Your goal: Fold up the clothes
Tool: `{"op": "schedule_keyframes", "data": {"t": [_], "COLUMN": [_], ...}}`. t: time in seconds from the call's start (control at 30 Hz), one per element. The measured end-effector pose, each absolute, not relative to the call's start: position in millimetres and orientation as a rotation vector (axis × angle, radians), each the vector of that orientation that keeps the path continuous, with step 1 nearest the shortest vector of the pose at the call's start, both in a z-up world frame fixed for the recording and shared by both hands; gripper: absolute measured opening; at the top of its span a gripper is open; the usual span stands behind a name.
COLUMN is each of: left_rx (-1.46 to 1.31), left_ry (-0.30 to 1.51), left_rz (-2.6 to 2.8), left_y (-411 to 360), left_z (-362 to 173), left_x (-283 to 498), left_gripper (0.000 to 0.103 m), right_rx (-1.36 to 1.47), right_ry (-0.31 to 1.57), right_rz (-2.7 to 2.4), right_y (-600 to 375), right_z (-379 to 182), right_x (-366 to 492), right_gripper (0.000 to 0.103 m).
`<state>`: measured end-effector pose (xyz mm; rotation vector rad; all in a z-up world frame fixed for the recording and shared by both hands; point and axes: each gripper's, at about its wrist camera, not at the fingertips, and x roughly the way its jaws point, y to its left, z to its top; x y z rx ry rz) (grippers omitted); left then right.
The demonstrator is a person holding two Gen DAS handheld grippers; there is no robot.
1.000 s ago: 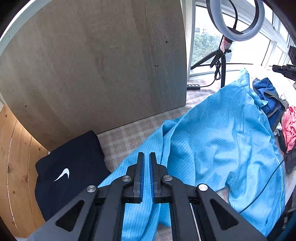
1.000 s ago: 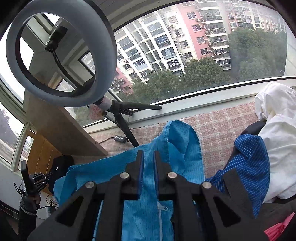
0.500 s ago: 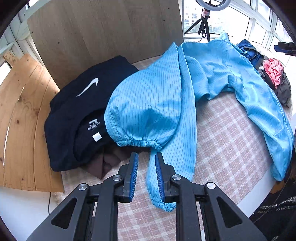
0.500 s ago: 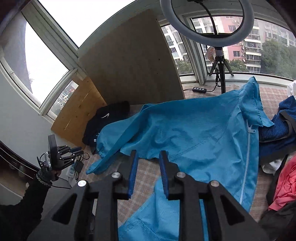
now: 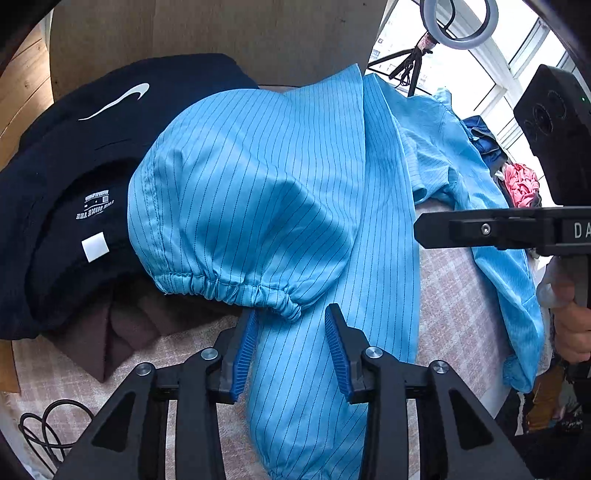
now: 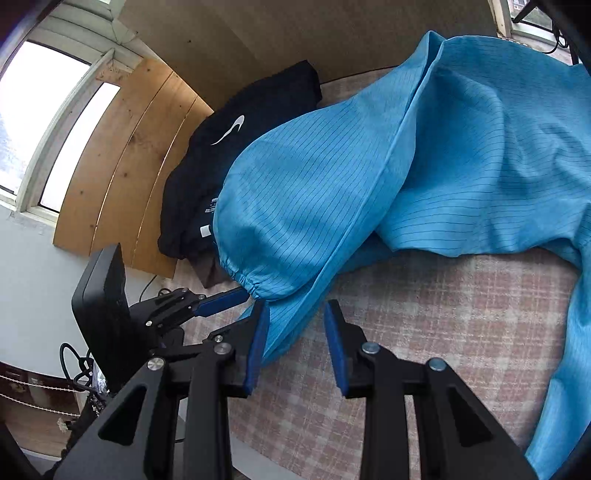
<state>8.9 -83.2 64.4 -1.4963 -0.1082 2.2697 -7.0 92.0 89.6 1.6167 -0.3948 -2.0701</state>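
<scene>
The left tool [image 5: 291,347] was seen low over the blue striped coat [image 5: 258,192], with its jaws opening and nothing pinched. The blue cloth of the coat lay between the two blue pads [image 5: 245,354], just below the gathered elastic cuff [image 5: 236,290]. The right tool [image 6: 295,339] was parted too and held nothing. Its left pad was set close to the thin blue edge of the coat.

The coat was spread across the checked surface [image 6: 424,332]. Part of it was draped over a dark shirt [image 5: 74,147] with a white swoosh, which was piled at the far left by a wooden board [image 6: 122,162]. A brown cloth [image 5: 110,332] was tucked under the dark shirt. A ring light [image 5: 458,22] was seen by the window.

The step was judged to be a grab of the coat's near end. For it to be done well, only one layer should be pinched, close to the edge, and the dark shirt should be left alone. The coat should then be lifted gently, so it is not dragged and bunched.
</scene>
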Motion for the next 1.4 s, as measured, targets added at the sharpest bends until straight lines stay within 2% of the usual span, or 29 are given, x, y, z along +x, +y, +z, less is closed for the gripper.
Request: {"op": "schedule_keyframes", "data": {"t": [0.07, 0.1, 0.13, 0.2, 0.3, 0.5, 0.6, 0.67, 0.73, 0.87, 1.07, 1.17, 1.27, 1.33, 1.4], "left_rx": [-1.469, -1.468, -1.473, -1.478, -1.435, -1.28, -1.321, -1.415, -1.447, -1.359, -1.318, -1.298, -1.277, -1.265, -1.263], "left_ry": [-0.191, -0.224, -0.239, -0.258, -0.359, -0.685, -0.565, -0.382, -0.354, -0.286, -0.263, -0.136, -0.03, -0.007, -0.015], "left_rz": [2.279, 2.271, 2.264, 2.263, 2.268, 2.446, 2.696, 2.767, 2.78, 2.72, 2.59, 2.586, 2.553, 2.514, 2.459], "left_y": [-84.7, -83.4, -80.9, -78.5, -95.0, -180.6, -222.2, -235.9, -250.3, -241.0, -211.1, -191.9, -180.6, -174.3, -164.5], "left_z": [65.8, 65.4, 64.8, 66.2, 85.3, 170.7, 191.4, 187.6, 183.0, 175.9, 157.6, 155.7, 153.2, 148.2, 140.7], "left_x": [2.9, 0.5, -0.9, -3.3, -12.2, -52.1, -99.3, -120.1, -125.7, -93.4, -33.2, -4.8, 29.3, 51.9, 67.9], "left_gripper": [0.032, 0.014, 0.005, 0.004, 0.004, 0.005, 0.007, 0.009, 0.01, 0.01, 0.013, 0.014, 0.014, 0.014, 0.014], "right_rx": [1.64, 1.651, 1.657, 1.657, 1.634, 1.55, 1.516, 1.509, 1.507, 1.513, 1.478, 1.501, 1.55, 1.524, 1.52], "right_ry": [-0.396, -0.406, -0.424, -0.453, -0.48, -0.471, -0.474, -0.496, -0.506, -0.507, -0.707, -0.637, -0.47, -0.322, -0.21], "right_rz": [-2.076, -2.07, -2.061, -2.047, -2.05, -2.068, -2.072, -2.067, -2.06, -2.065, -2.043, -2.032, -2.023, -2.069, -2.134], "right_y": [91.1, 91.8, 93.4, 97.7, 105.5, 111.2, 111.2, 109.1, 106.5, 103.4, 95.3, 71.4, 60.8, 67.8, 85.8], "right_z": [80.2, 75.4, 71.3, 67.0, 69.6, 95.8, 107.8, 111.6, 113.9, 117.0, 121.6, 125.3, 136.6, 147.7, 149.1], "right_x": [-12.1, -14.2, -15.2, -14.8, -15.0, -16.9, -21.3, -27.4, -33.6, -47.7, -105.0, -140.2, -137.1, -112.2, -79.7], "right_gripper": [0.03, 0.03, 0.028, 0.006, 0.004, 0.003, 0.003, 0.003, 0.003, 0.003, 0.002, 0.002, 0.005, 0.019, 0.059]}}
